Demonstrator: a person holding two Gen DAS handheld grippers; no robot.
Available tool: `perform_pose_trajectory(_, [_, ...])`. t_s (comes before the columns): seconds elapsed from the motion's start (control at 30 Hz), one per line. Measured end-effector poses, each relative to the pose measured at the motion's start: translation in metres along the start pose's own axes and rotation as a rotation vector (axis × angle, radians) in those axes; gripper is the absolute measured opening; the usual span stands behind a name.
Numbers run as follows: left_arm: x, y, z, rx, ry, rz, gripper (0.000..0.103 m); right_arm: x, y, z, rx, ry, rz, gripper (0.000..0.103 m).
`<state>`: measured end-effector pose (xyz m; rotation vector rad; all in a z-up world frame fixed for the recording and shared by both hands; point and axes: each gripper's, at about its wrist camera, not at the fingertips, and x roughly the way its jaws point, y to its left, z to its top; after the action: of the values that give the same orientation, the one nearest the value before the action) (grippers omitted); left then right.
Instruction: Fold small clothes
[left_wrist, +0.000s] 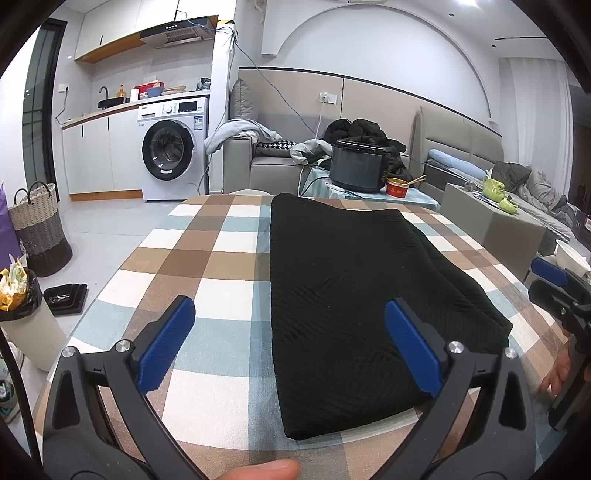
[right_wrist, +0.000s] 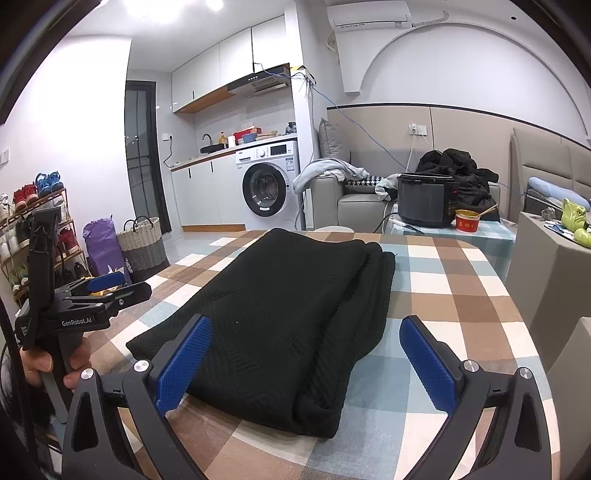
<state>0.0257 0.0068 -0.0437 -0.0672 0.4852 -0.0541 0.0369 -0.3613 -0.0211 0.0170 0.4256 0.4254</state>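
Hovering level over the folded black garment (left_wrist: 354, 295), left gripper (left_wrist: 291, 347) and right gripper (right_wrist: 306, 354), jaws spread wide, empty

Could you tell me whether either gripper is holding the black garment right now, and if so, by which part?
Nothing is held. The left gripper and right gripper both have open jaws above the folded black garment.

"GenRobot.AI" stands in white letters on the black body of the left claw (right_wrist: 105, 283). The washing machine's (right_wrist: 266, 184) panel labels are too small to read.
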Motion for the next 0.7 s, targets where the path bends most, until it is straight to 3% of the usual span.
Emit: perform_pose_trajectory(0.7, [-0.0006, -0.0017, -0.0004, -0.002, -0.001, -0.002, 0.102, 0.0000, 0.0004, -0.0002, 0.000, 0.001, -0.001, 0.103])
